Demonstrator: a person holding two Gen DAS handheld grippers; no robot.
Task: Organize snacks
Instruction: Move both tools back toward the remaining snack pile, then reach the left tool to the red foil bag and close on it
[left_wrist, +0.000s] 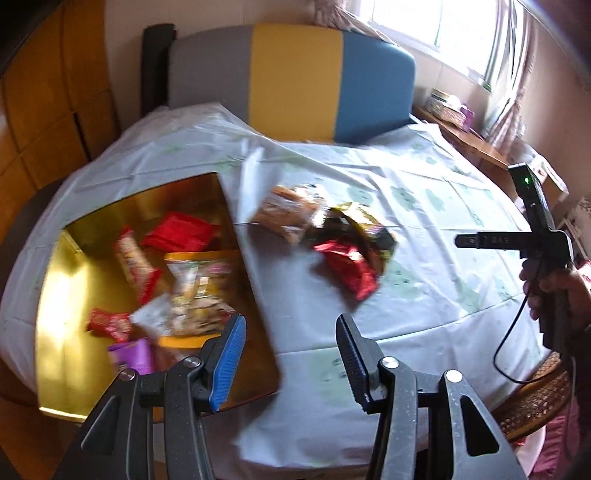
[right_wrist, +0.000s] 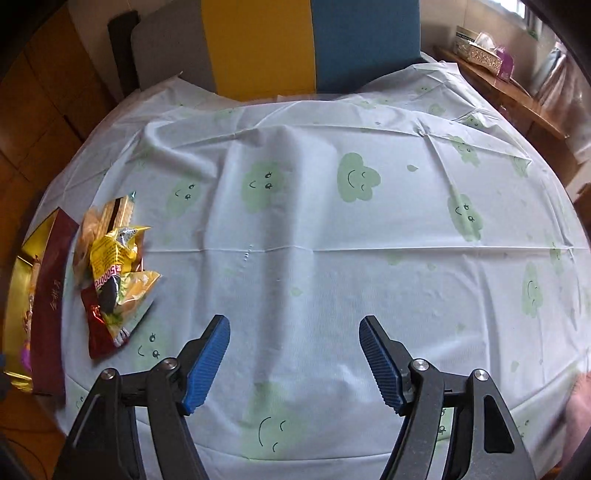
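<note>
A gold box (left_wrist: 70, 258) stands at the table's left with several snack packets (left_wrist: 173, 280) inside. On the cloth just right of it lies a small pile: an orange-clear packet (left_wrist: 284, 214), a yellow-black packet (left_wrist: 364, 230) and a red packet (left_wrist: 351, 271). My left gripper (left_wrist: 291, 328) hangs open above the box's near right corner with nothing between its fingers. In the right wrist view, my right gripper (right_wrist: 295, 325) is open over bare tablecloth. The same pile (right_wrist: 114, 266) and the box (right_wrist: 18, 280) lie far to its left. A hand (left_wrist: 550, 291) holds the right gripper's body at the table's right edge.
A pale tablecloth (right_wrist: 332, 229) with green smiling clouds covers the round table. A chair (left_wrist: 295, 77) with a grey, yellow and blue back stands at the far side. A wooden sideboard (right_wrist: 517, 88) with a tissue box (right_wrist: 476, 50) is at the far right.
</note>
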